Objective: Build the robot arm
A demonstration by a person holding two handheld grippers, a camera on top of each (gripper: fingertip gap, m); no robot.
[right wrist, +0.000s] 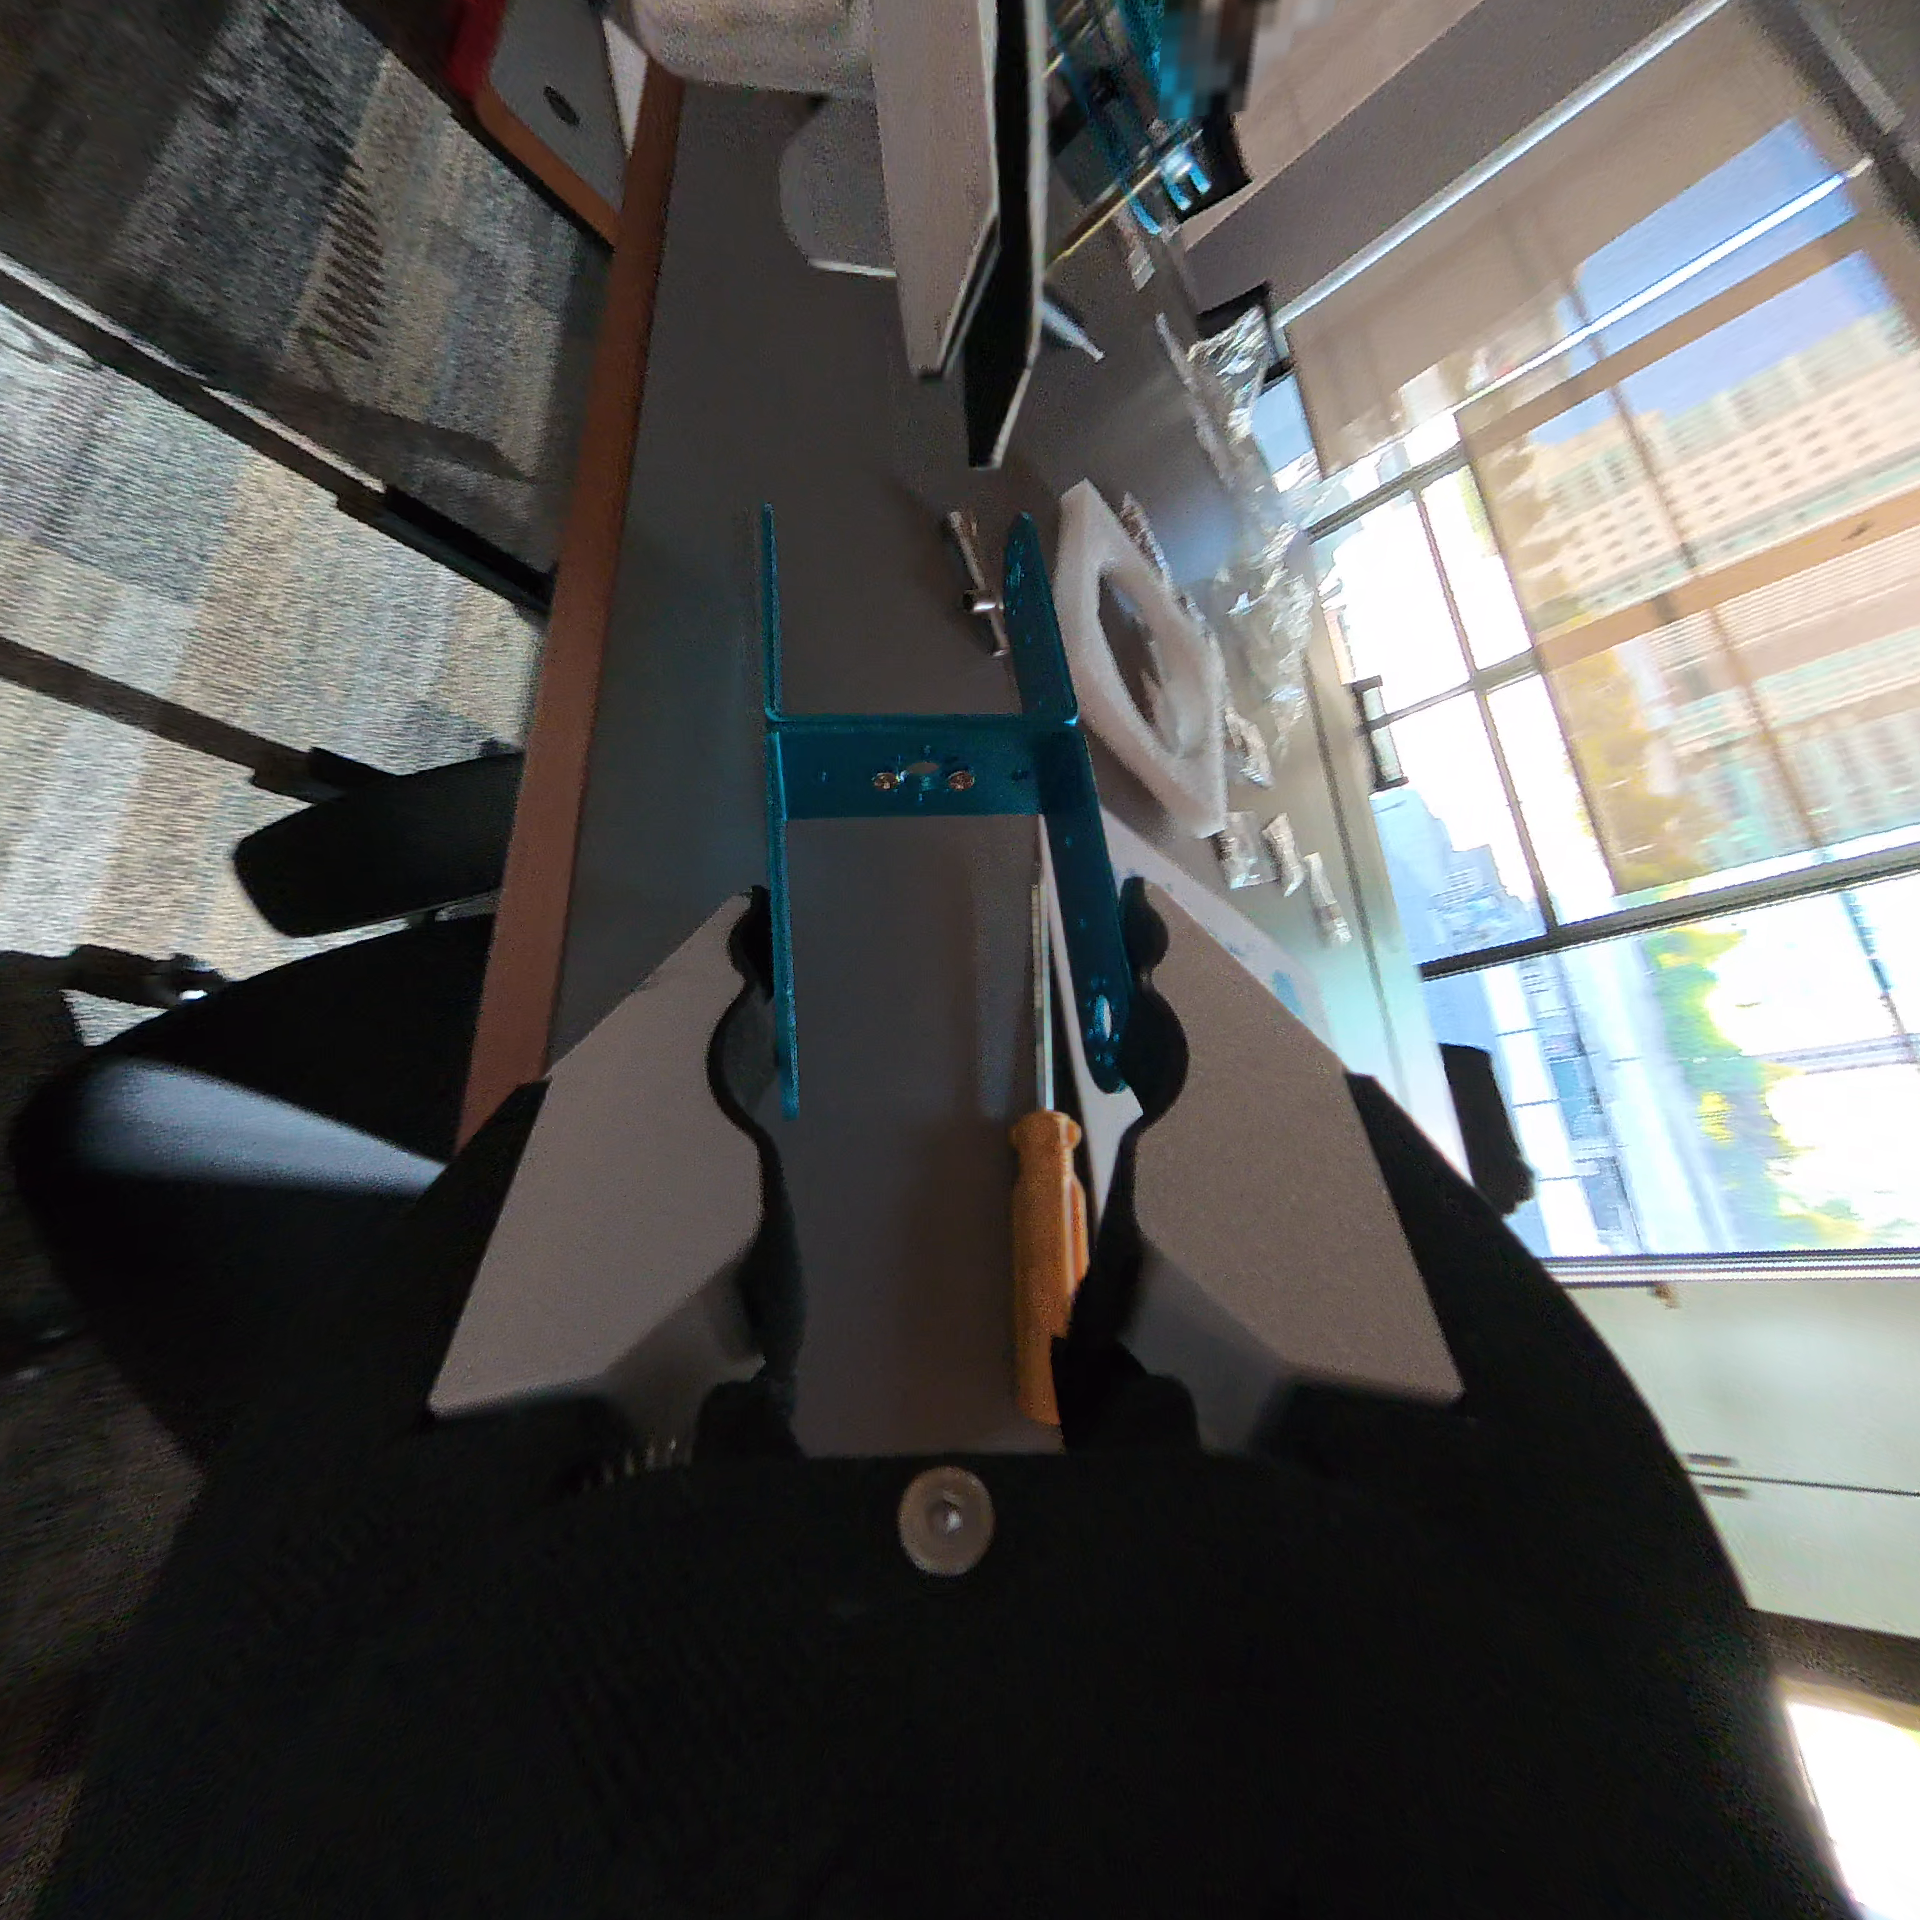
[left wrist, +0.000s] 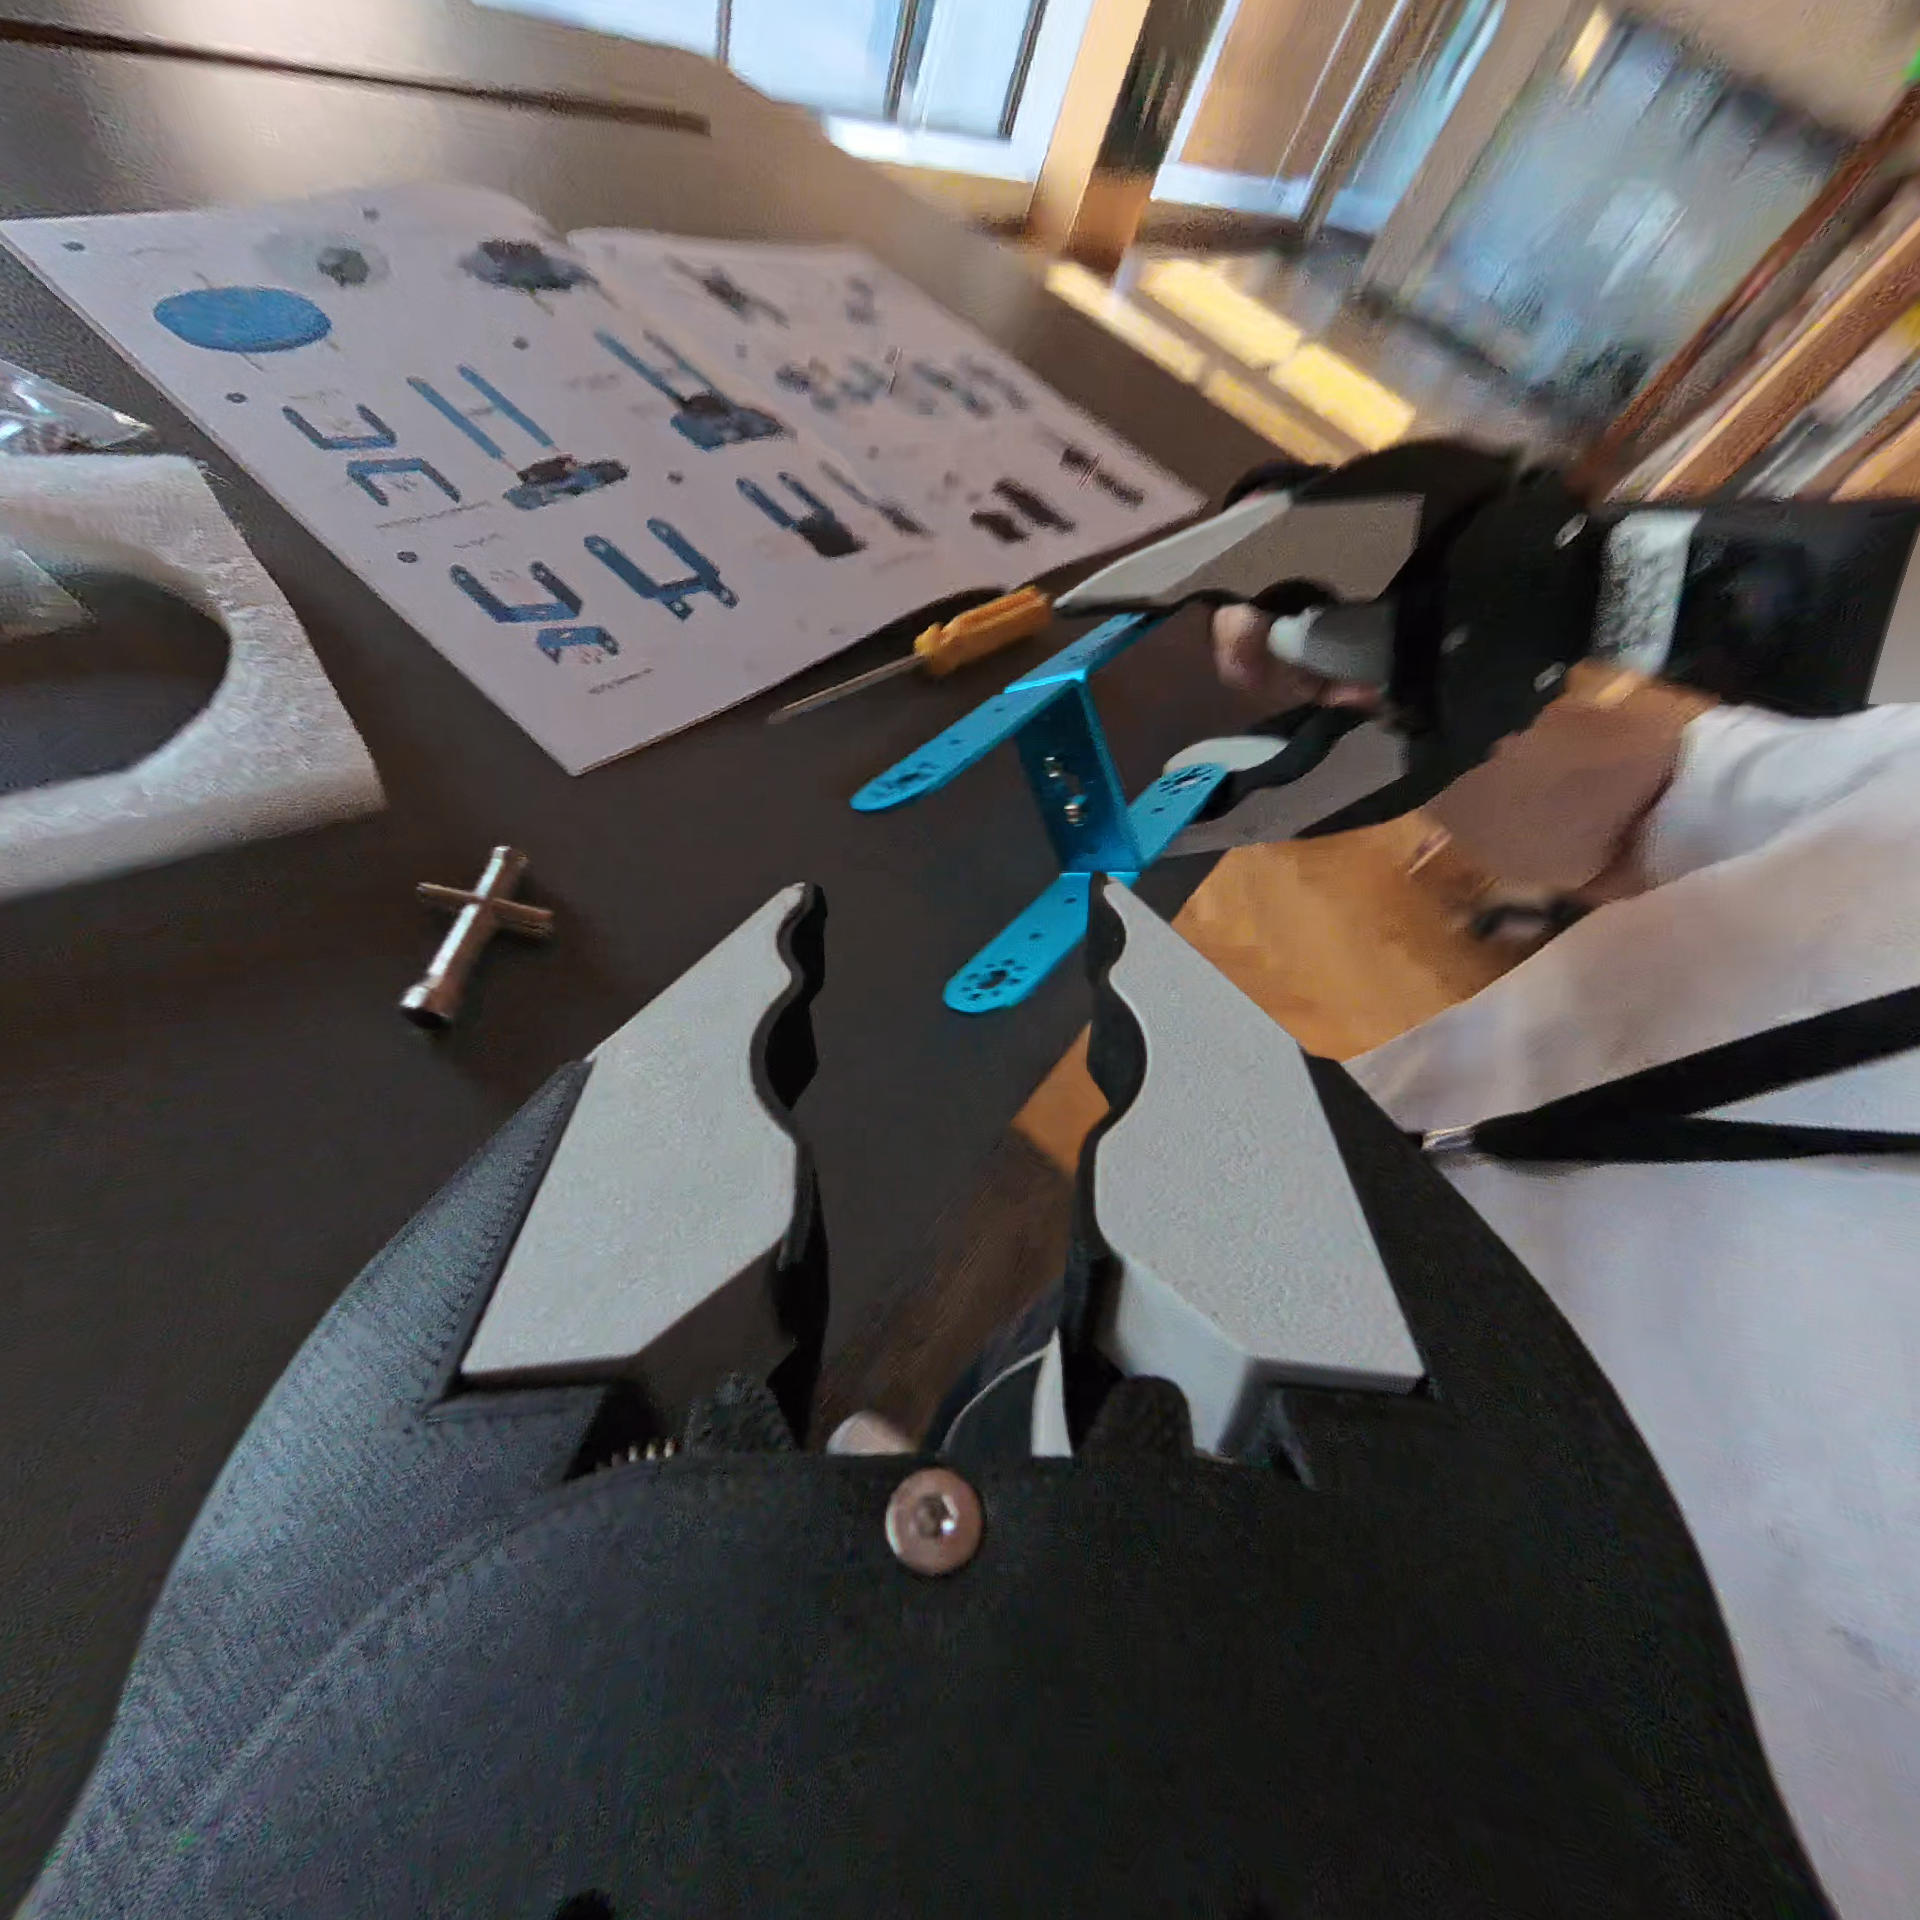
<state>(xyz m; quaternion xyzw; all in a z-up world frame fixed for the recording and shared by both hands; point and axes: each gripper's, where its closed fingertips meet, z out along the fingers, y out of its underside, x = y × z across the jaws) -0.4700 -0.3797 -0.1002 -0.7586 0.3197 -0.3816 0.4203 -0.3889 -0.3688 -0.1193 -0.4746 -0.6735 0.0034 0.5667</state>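
A blue H-shaped metal bracket (left wrist: 1070, 769) with two screws in its crossbar is held just above the dark table (left wrist: 208, 1143). My right gripper (right wrist: 943, 896) is shut on the bracket (right wrist: 914, 774), one finger pressing on the outside of each of its two side arms. In the left wrist view the right gripper (left wrist: 1143, 696) comes in from the right. My left gripper (left wrist: 956, 894) is open. Its right fingertip touches the bracket's nearest lower arm, which lies between the jaws.
An orange-handled screwdriver (left wrist: 977, 634) lies by an open instruction sheet (left wrist: 582, 447). A metal cross wrench (left wrist: 483, 925) and white foam packing (left wrist: 208, 748) lie to the left. Clear bags of parts (right wrist: 1236, 405) sit by the window. A person's white sleeve (left wrist: 1662, 1039) is at the right. One gripper's finger ends stand about 10 cm off the other's.
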